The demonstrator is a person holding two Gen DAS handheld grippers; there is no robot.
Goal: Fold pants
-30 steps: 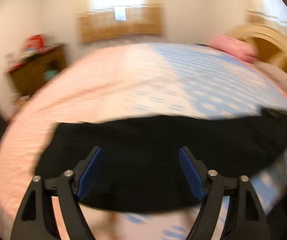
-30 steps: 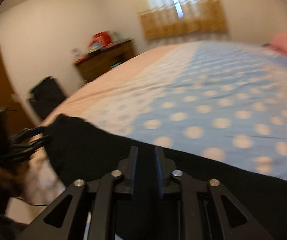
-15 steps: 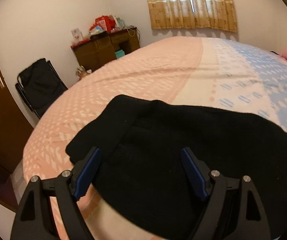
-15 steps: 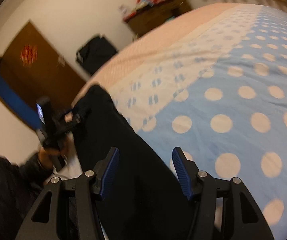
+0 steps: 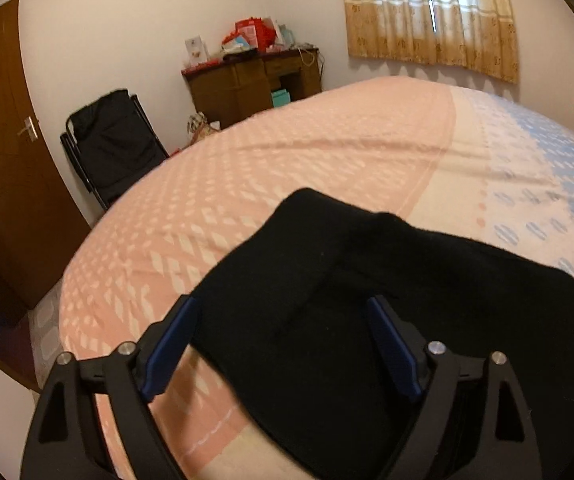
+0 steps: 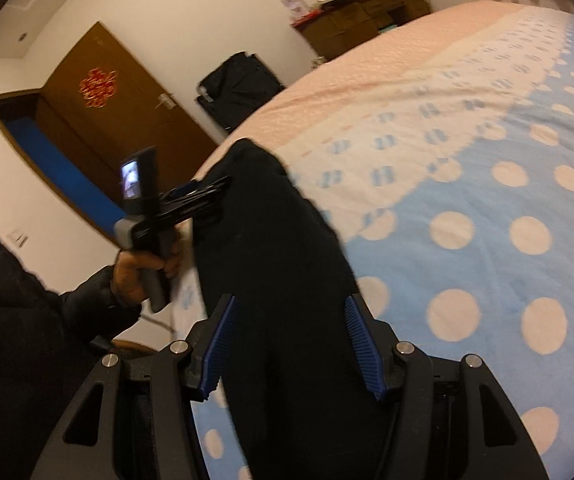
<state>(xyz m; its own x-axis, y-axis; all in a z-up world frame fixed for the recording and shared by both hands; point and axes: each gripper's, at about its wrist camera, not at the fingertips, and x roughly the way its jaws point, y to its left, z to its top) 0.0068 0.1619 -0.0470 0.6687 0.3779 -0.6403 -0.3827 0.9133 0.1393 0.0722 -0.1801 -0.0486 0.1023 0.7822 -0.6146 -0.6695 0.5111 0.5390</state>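
Our left gripper (image 5: pixel 283 344) jaws are opening over black pants (image 5: pixel 327 300); right gripper (image 6: pixel 287 344) gapes, apparently untouched, door (image 6: pixel 99 112) at ten o'clock.

The pants (image 5: pixel 347 300) are made of soft black cloth, matt and a little fuzzy. The bed (image 5: pixel 287 168) is covered with smooth printed cloth in pink and blue. The door (image 6: pixel 127 120) and the desk (image 5: pixel 247 84) are made of brown wood. The curtain (image 5: pixel 431 16) is made of thin cloth. The gripper pads (image 6: pixel 361 344) are made of ribbed blue rubber, set in matt black plastic with shiny metal screws.
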